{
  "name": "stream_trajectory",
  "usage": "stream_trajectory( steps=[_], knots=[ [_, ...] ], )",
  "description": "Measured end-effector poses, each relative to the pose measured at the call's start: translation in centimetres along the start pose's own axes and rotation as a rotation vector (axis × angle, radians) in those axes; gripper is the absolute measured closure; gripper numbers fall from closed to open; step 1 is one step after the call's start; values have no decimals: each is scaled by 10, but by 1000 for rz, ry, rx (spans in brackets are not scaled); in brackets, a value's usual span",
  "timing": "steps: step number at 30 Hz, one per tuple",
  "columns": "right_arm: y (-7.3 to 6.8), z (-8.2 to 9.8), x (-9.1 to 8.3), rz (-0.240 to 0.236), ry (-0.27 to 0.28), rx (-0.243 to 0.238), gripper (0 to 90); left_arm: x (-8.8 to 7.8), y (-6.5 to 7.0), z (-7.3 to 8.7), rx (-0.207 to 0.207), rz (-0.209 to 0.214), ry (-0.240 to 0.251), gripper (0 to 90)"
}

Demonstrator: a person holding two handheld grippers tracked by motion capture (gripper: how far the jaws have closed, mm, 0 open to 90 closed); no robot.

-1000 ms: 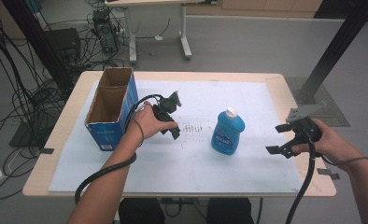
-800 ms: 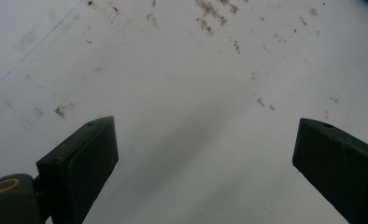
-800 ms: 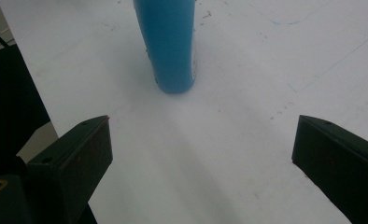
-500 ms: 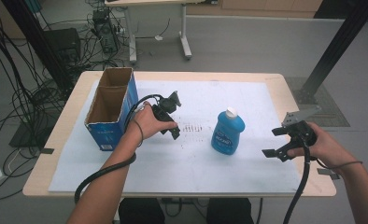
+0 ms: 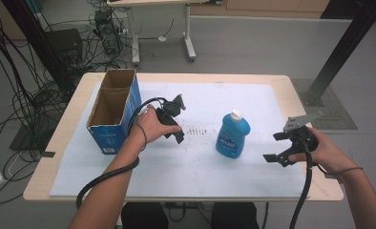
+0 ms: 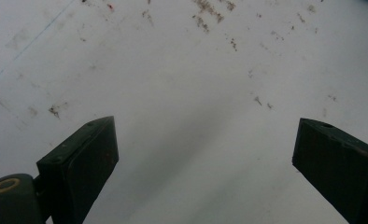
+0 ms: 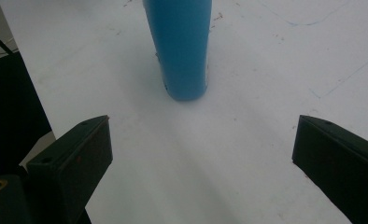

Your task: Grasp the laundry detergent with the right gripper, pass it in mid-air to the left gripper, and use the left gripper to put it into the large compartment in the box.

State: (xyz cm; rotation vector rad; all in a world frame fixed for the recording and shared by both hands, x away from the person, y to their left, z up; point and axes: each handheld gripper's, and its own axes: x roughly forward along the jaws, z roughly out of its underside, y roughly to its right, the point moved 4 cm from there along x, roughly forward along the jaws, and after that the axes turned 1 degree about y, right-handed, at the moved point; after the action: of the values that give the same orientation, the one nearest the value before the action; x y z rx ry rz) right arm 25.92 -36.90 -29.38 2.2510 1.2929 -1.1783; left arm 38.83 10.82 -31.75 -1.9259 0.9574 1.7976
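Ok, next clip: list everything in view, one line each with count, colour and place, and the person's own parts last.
bottle: 1, blue with white cap, upright on the sheet right of centre, between the two grippers, touched by neither.
box: 1, blue outside and brown inside, open top, on the table's left part.
sheet: 1, white with small dark specks, covers most of the tabletop.
table: 1, light wood, bare edges around the sheet.
left gripper: 1, black, jaws open, low over the sheet beside the box.
right gripper: 1, black, jaws open, right of the bottle and aimed at it.
hands: 2, left hand, right hand, each on its gripper.
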Motion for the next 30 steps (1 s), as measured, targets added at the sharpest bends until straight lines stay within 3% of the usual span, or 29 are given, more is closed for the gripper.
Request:
stream_trajectory(
  steps=[30],
  knots=[
    [-5, 5, 25, -8, 31, 6, 47, 4, 1, 1, 1, 0, -3, 73]
  ],
)
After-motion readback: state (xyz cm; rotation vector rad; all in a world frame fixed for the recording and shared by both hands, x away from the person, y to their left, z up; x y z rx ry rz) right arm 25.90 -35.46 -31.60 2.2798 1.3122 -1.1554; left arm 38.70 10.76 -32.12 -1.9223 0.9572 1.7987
